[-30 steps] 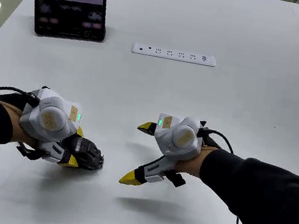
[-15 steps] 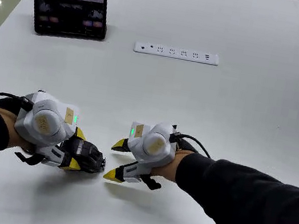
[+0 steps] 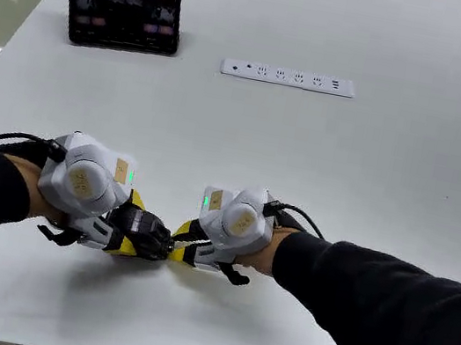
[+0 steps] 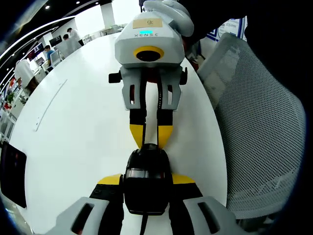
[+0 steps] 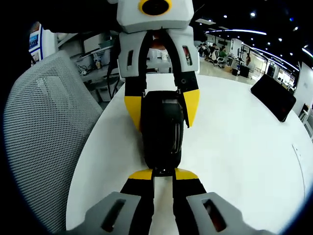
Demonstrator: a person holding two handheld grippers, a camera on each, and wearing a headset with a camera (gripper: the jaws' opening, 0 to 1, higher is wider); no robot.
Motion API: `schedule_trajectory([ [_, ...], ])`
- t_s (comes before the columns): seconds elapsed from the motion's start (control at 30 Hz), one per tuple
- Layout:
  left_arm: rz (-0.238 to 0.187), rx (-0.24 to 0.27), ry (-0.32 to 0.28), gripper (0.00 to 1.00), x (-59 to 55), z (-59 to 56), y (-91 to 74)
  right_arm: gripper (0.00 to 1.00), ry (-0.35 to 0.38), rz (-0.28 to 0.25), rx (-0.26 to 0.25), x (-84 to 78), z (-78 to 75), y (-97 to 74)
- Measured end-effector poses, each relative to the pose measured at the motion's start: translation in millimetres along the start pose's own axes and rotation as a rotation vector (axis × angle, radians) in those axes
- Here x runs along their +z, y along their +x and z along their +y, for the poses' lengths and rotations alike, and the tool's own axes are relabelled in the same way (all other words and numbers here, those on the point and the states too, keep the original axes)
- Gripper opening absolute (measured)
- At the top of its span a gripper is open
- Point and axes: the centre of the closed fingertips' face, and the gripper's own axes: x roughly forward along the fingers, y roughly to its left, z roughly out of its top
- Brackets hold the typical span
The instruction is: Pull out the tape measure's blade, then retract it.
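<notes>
The left gripper's [image 4: 146,179] jaws are clamping the tape measure [image 5: 162,128]; the right gripper's [image 5: 164,175] jaws are pinching together on its blade tip [image 4: 149,145]. Pulling out and retracting are both remaining.

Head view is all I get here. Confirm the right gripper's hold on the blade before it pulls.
Observer: In the right gripper view, the right gripper has its tips pinched on the blade tip at the tape measure's mouth.
Operator: Check the left.
Observer: The left gripper clamps the tape measure from both sides.
Operator: Report blade length out.
Observer: None shows; the right tips sit against the tape measure.
</notes>
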Motion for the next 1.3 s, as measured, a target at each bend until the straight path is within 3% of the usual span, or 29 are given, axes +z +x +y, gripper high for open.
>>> schedule_trajectory([
  [0.73,-0.009,0.015,-0.016,0.31,1.3,-0.9,0.1,0.07,0.031,0.012,0.023,-10.3,-0.4,-9.9],
  [0.87,-0.009,0.018,-0.018,0.31,1.9,-1.3,-0.2,0.09,0.053,0.021,0.025,-8.9,-0.9,-7.5],
  [1.1,-0.001,0.012,-0.018,0.31,1.2,-0.1,0.8,0.12,0.015,0.047,0.027,-8.9,1.4,0.9],
  [1.3,-0.001,0.010,-0.020,0.31,0.4,0.8,0.9,0.11,0.031,0.038,0.009,-4.3,-0.8,6.7],
])
